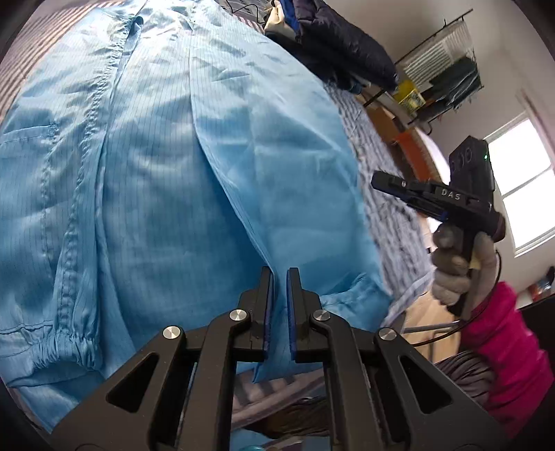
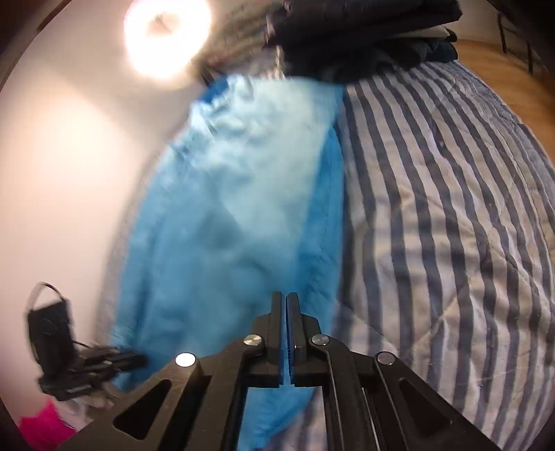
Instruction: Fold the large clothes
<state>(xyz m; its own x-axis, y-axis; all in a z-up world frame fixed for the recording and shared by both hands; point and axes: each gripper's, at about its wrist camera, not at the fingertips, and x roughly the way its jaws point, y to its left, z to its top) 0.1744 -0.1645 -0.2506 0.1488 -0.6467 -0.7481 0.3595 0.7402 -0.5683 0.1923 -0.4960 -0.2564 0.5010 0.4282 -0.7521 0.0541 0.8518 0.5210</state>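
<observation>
Striped bedspread (image 2: 451, 243); blue garment (image 1: 156, 173) beyond the left gripper (image 1: 278, 277) jaws

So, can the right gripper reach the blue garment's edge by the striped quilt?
Probably yes: the right gripper points at that edge of the blue garment, and nothing lies on the striped quilt between them.

Blue garment (image 2: 236, 215) motion-blurred, dark pile (image 2: 364, 31) cut off by top edge

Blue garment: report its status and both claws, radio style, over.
Left claw clamped on blue garment fold. Right claw closed, empty, off the cloth. Garment spread on striped quilt; dark clothes pile beyond.
</observation>
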